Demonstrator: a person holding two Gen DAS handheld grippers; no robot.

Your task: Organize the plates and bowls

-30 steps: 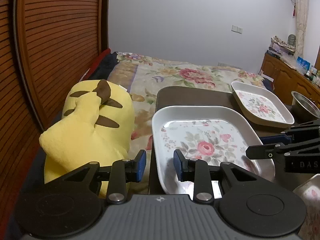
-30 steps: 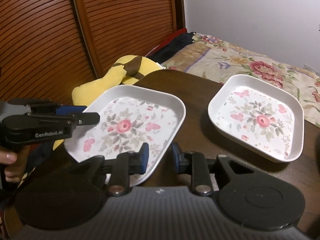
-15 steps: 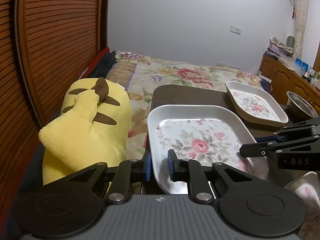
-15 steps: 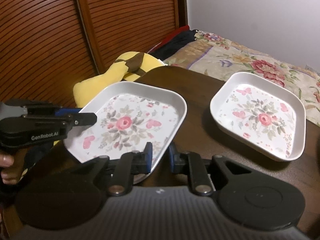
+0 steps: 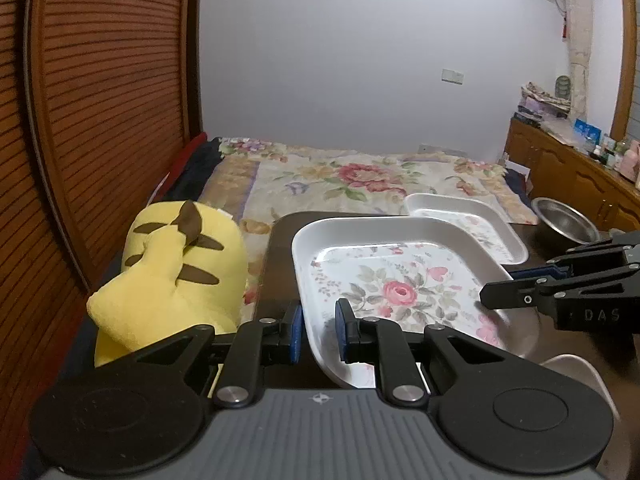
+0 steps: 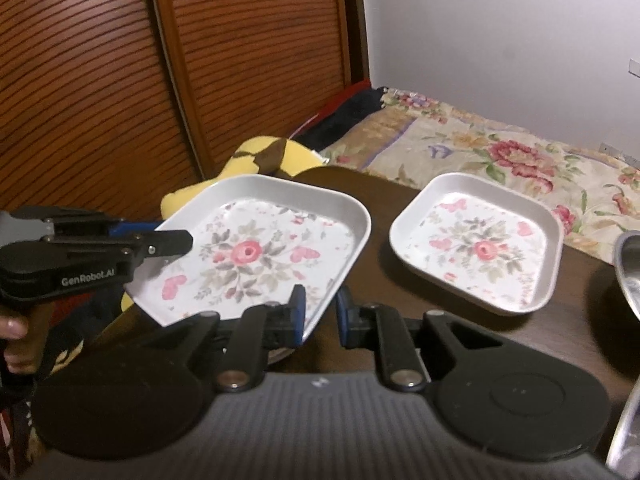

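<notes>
Gripping one shared dish from two sides, both tools stood nearly closed on the rim of a square white plate with a rose pattern [image 5: 400, 276]. At the far left, slatted wooden doors [image 5: 100, 120] rose beside a yellow plush toy with brown stripes [image 5: 176, 276], which lay just beside the dark wooden surface [image 5: 280, 280]. Next came the left tool [image 5: 318, 330], its blue pads [image 5: 296, 332] pinched on the plate's near left edge; its jaws had just been closing, with the rim between them. The plate appeared lifted off the surface and slightly tilted. In the right wrist view, the right tool [image 6: 320, 314] pinched the plate's near right corner in the same way, its jaws also having just been closing on the rim, while a person's hand [image 6: 14, 344] held the left tool's handle at the picture's left edge. Farther right, a second white rose-patterned plate [image 6: 478, 246] rested flat on the surface, well apart from the first. Beyond it, a metal bowl [image 5: 564, 220] sat near the surface's right end. Behind everything lay a bed with a floral cover [image 5: 360, 176], and a wooden cabinet [image 5: 568, 172] stood against the right wall.
</notes>
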